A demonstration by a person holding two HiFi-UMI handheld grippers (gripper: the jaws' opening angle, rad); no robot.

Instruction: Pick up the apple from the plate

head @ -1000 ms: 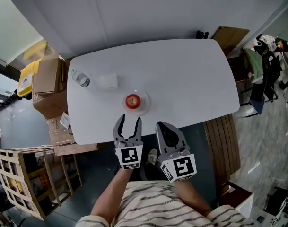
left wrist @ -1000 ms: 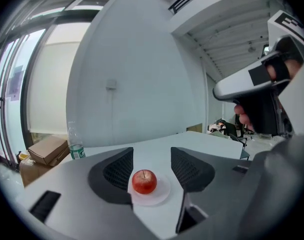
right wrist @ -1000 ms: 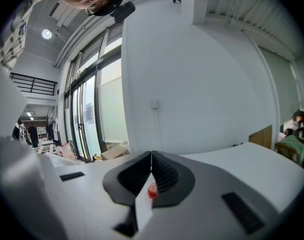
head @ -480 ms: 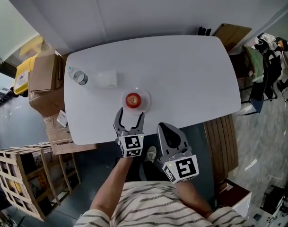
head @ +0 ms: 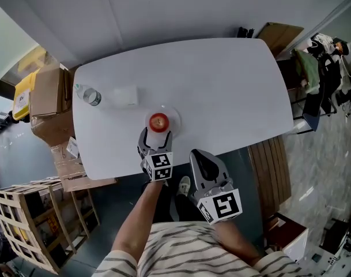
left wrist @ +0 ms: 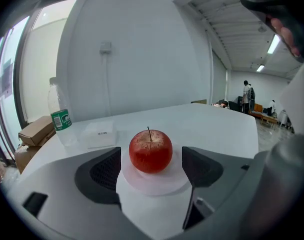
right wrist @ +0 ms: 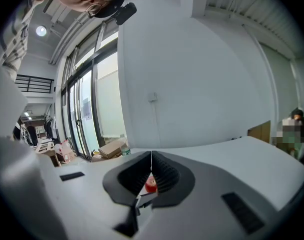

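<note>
Two grippers low in frame. Right gripper (head: 200, 154) pressed together, off surface (head: 221, 91) edge. Left gripper (head: 155, 136) spread, jaws just opened wider, gripping nothing. Just beyond its tips: apple (head: 159, 120) on plate (left wrist: 152, 182), untouched. Bottle (head: 89, 95) and white box (head: 124, 96) farther, upper left.

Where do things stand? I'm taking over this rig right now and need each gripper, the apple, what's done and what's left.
Left gripper: jaws wide, have just been opening, at the plate's near rim; apple just ahead, not gripped.
Right gripper: jaws shut, empty, short of the table's edge.
Apple: upright on the plate, untouched.
Done: approach.
Left: advance, close on the apple, lift.
</note>
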